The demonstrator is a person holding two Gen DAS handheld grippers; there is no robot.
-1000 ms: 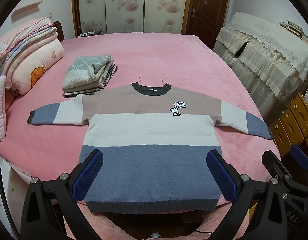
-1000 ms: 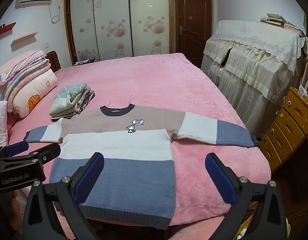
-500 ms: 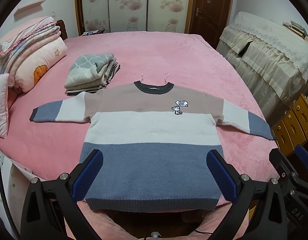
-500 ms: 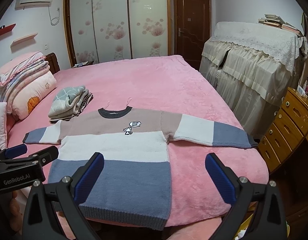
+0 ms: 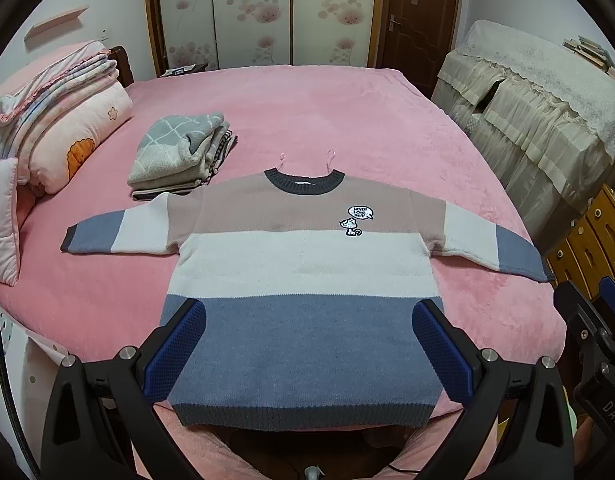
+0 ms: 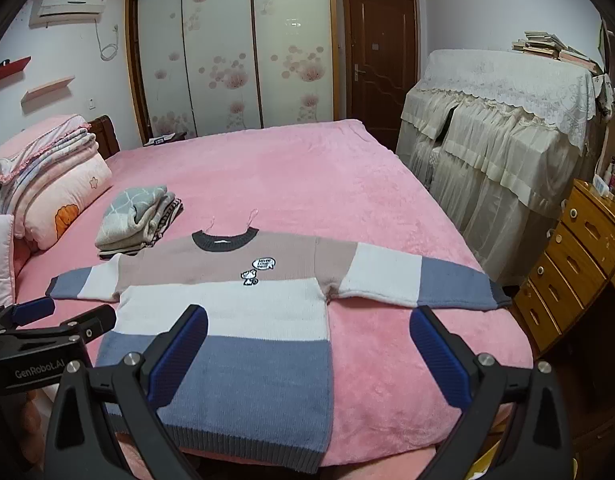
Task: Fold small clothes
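Knit garment: a small striped knitted sweater (image 5: pixel 303 280) in dusty pink, cream and slate blue with a dark ribbed collar and hem lies face up and flat on the pink plush bed (image 5: pixel 347 120), both sleeves spread out sideways, hem at the near edge.
Progress: judging by the layout, this sweater is spread but no fold is made yet; sleeves and body are all left to do.
Done pile: a stack of folded grey and striped clothes (image 5: pixel 183 156) sits just beyond the sweater's left sleeve, likely finished items.
Left hand-held gripper (image 5: pixel 307 354): jaws wide, empty, hovering over the blue hem band.
Right hand-held gripper (image 6: pixel 307 354): jaws wide, empty, over the sweater's right side and bare bed.
Left view only: the full hem width, centred.
Right view only: a white wall air conditioner (image 6: pixel 71 2), and the whole right sleeve to its cuff.
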